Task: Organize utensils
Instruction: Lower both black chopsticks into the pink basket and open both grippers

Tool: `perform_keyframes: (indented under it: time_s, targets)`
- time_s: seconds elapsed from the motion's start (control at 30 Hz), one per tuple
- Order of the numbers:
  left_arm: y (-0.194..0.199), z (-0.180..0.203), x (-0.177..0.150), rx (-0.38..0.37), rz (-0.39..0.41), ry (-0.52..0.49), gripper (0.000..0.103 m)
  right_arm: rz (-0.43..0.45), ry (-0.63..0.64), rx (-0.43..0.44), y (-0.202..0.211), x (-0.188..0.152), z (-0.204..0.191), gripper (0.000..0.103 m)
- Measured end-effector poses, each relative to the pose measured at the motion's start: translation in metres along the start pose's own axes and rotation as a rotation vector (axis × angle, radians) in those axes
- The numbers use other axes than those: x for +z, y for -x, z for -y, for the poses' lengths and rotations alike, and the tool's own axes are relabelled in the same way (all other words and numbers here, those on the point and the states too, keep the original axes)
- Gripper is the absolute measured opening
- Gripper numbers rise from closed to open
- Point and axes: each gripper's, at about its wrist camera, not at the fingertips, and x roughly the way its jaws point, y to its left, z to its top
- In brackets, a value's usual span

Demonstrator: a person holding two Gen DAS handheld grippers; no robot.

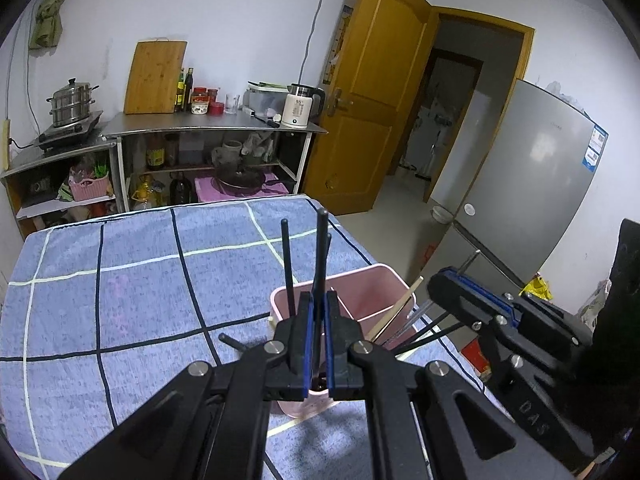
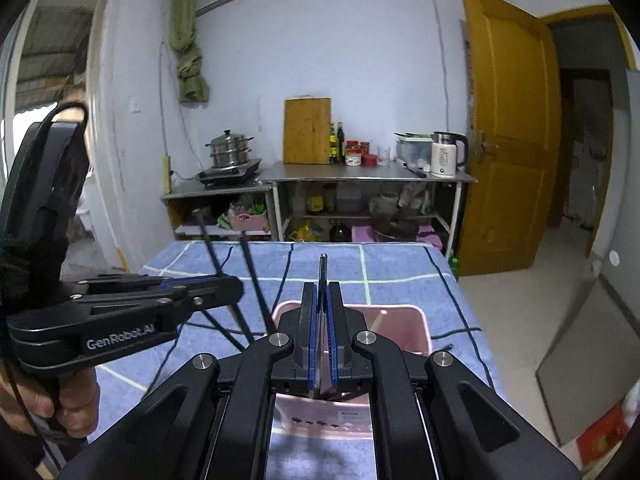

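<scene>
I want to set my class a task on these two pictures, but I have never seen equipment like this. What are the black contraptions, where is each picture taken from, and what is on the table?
No robot here: a person holds hand-operated tongs in each hand, with a camera on each looking along its fingers. One picture is from the left tongs, the other from the right tongs. A blue checked cloth covers the table, with a pink bin on it. Each pair of tongs is shut on a thin dark utensil, held above the bin, which already holds a wooden chopstick.
</scene>
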Motion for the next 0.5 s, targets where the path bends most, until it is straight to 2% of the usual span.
perform_keyframes:
  time_s: [0.33,0.5]
  targets:
    - [-0.002,-0.004,-0.008,-0.014,-0.013,0.006,0.006,-0.100,-0.032,0.028,-0.026,-0.022,0.006,0.005]
    - [-0.002,-0.003,-0.013,-0.007,-0.020,-0.006,0.006,-0.122,-0.051,0.034,-0.029,-0.026,0.008,0.006]
